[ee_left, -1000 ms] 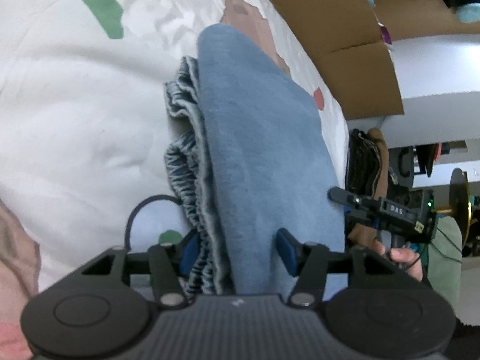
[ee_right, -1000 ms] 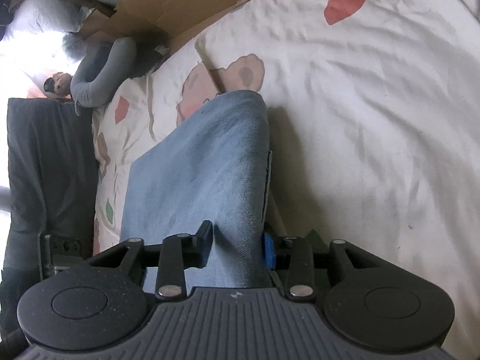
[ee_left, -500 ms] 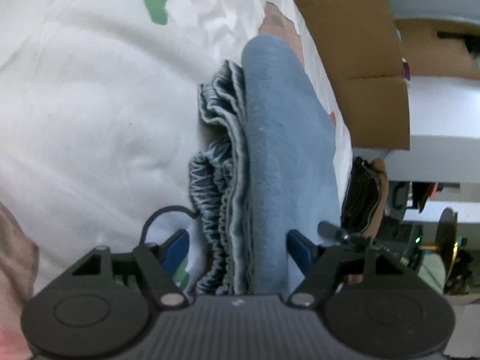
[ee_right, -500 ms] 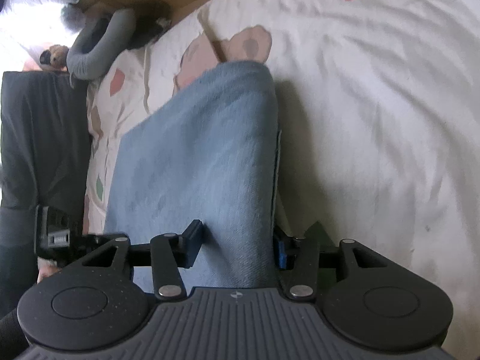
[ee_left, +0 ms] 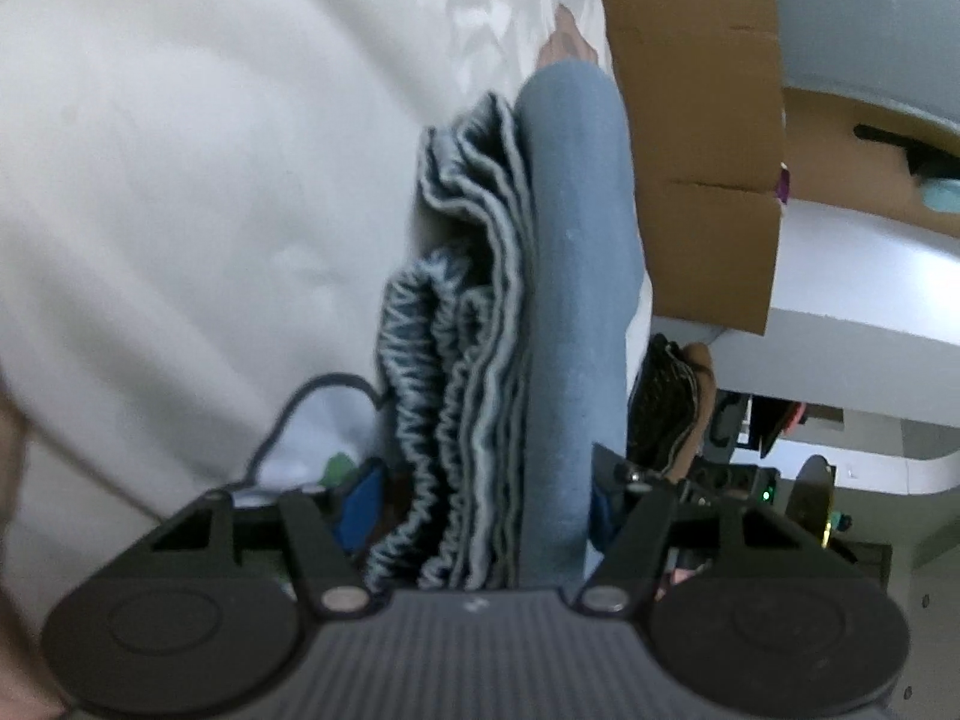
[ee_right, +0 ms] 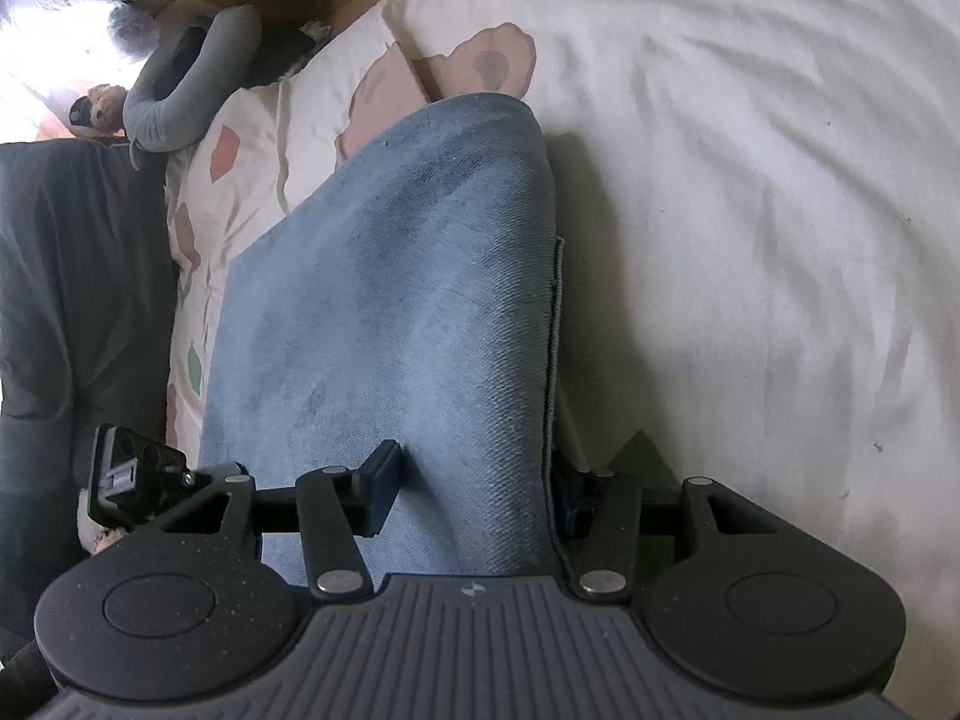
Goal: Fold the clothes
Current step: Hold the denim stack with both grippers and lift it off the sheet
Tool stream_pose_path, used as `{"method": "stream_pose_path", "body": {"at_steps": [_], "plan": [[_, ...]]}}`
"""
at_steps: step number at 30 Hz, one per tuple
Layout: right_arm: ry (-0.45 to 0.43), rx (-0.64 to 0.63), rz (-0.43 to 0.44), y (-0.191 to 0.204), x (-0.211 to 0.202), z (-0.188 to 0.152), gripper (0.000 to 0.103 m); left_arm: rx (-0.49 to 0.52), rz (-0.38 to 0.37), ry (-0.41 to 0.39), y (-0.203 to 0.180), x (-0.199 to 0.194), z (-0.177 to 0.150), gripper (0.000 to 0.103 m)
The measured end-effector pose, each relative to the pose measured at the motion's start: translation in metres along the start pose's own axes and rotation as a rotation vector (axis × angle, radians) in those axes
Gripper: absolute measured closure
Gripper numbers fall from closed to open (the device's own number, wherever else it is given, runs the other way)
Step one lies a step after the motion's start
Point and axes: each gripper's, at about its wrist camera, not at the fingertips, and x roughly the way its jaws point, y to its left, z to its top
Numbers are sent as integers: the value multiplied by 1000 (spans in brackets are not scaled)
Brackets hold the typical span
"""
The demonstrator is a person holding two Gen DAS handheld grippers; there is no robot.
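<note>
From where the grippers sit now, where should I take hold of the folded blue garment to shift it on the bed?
Grip the folded blue garment at its near end, across the whole stack, coming in low along the bedsheet. Its smooth fold runs lengthwise. The opposite side shows loose gathered layers, so a shallow pinch would likely shed them. Both the left gripper and right gripper already straddle that end.

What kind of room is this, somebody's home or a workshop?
Most likely a bedroom in a home. The folded blue garment lies on a bed's white sheet with coloured patches, cardboard boxes stand beside it, and another grey piece of clothing lies at the bed's far edge.
</note>
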Motion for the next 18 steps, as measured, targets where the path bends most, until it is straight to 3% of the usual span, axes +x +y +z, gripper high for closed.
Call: {"method": "stream_pose_path", "body": {"at_steps": [5, 9, 11, 18], "plan": [[-3, 12, 17, -2, -1, 0, 50, 18, -8, 3, -8, 13, 3, 36], [-11, 2, 29, 2, -2, 1, 55, 54, 4, -15, -11, 10, 1, 50], [-17, -7, 37, 4, -3, 2, 56, 67, 2, -23, -14, 8, 1, 52], [20, 0, 78, -3, 5, 6, 51, 51, -6, 8, -12, 5, 6, 50]]}}
